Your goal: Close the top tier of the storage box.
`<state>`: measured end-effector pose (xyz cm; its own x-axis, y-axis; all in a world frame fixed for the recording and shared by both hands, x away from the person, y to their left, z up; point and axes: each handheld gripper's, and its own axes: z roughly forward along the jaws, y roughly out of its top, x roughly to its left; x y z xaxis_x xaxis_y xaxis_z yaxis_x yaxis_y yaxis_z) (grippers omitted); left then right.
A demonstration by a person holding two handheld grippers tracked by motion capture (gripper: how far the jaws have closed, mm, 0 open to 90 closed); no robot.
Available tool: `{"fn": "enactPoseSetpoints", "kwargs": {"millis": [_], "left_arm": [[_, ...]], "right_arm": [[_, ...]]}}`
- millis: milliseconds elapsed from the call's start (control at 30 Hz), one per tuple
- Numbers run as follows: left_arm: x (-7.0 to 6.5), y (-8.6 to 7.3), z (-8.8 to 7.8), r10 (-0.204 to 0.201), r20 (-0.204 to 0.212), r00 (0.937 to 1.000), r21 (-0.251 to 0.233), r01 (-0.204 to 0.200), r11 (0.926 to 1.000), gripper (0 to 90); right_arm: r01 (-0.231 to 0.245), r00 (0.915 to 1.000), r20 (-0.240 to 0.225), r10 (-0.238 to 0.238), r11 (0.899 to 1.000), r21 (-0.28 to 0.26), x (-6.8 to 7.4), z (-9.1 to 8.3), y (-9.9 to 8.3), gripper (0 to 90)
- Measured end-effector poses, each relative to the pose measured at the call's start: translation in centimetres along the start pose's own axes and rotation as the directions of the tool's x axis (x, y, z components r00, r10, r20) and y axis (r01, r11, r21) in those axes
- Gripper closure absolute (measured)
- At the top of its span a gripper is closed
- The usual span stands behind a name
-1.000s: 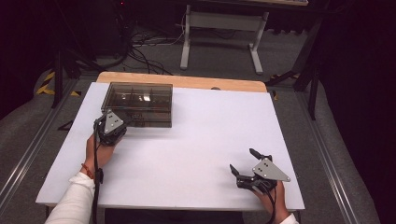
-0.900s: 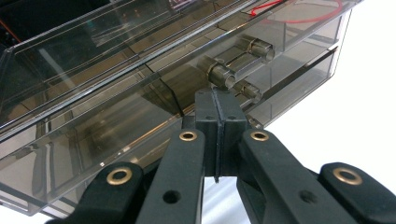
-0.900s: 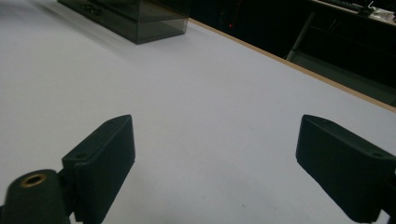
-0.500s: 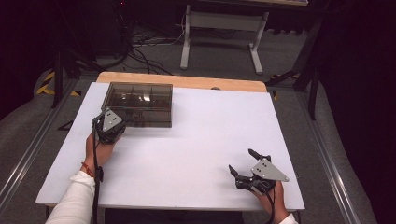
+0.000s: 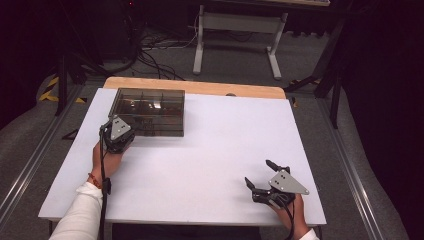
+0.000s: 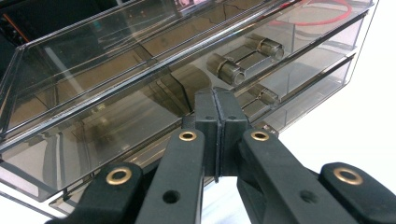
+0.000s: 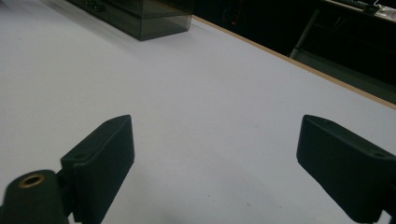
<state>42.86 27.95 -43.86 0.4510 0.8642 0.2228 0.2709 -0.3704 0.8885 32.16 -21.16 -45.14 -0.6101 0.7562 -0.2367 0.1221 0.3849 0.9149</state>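
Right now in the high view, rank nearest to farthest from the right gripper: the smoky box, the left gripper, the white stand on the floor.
From the right gripper, at the near right:
1. Left gripper, across the table to the left.
2. Smoky box, far left, just past it.
3. White stand, on the floor beyond the table.

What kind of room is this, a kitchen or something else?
Probably a lab or workshop, not a kitchen. A plain white table stands on grey carpet, loose cables trail across the floor behind it, and a metal stand sits in the dark beyond. A smoky clear plastic box is on the table.
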Motion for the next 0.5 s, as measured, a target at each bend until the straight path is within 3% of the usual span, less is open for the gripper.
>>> {"fn": "enactPoseSetpoints", "kwargs": {"millis": [333, 500], "left_arm": [[0.03, -0.02, -0.11, -0.006, 0.004, 1.0, 0.004, 0.006, 1.0, 84.8], [-0.02, 0.12, -0.75, -0.032, 0.003, 0.9995, -0.018, 0.032, 0.9993, 82.4]], "right_arm": [[0.003, 1.0, -0.004, -0.003, 1.0, 0.005, 0.08, 0.08, -0.01, 12.2], [0.005, 1.0, -0.001, -0.005, 1.0, -0.001, 0.07, -0.05, 0.04, 12.2]]}}
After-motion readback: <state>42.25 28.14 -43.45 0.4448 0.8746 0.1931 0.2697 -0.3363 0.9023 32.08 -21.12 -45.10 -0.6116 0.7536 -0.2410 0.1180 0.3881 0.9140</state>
